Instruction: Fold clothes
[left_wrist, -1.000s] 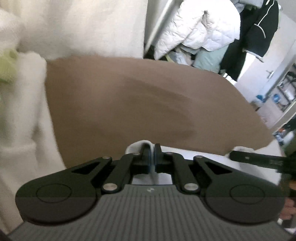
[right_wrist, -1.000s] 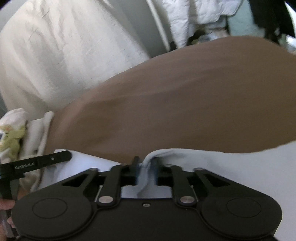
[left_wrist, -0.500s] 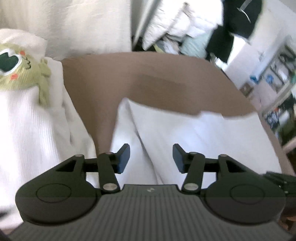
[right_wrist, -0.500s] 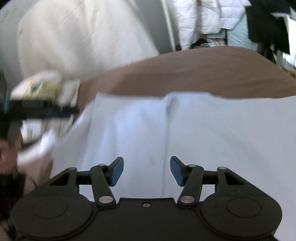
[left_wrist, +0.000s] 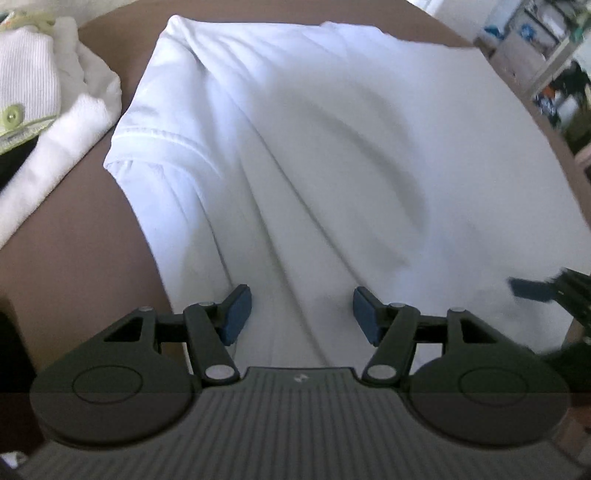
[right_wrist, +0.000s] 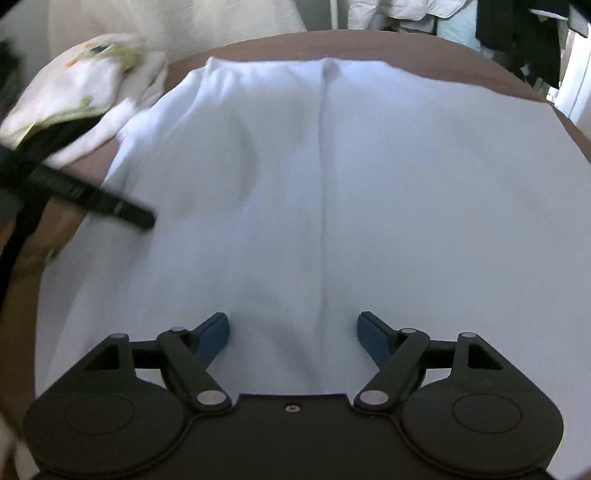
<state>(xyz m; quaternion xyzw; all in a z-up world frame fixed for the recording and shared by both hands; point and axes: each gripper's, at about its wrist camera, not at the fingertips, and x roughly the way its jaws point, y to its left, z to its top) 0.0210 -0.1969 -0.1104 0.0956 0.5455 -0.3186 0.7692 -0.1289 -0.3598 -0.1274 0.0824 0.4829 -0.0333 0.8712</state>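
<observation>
A: Left wrist view, item one: left gripper (left_wrist: 301, 314) spread, empty. Right gripper (right_wrist: 293, 338) likewise.

B: Item two?

A: White garment (left_wrist: 332, 166) spread across the brown surface (left_wrist: 66, 229), rumpled toward its left edge.

B: Risk?

A: Folding over those wrinkles would likely lock them in.

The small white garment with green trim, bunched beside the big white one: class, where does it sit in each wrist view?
Left wrist view: small white garment with green trim, upper left corner.
Right wrist view: same garment, upper left.
Shared landmark: the large white garment on the brown surface, spread just right of it.
</observation>
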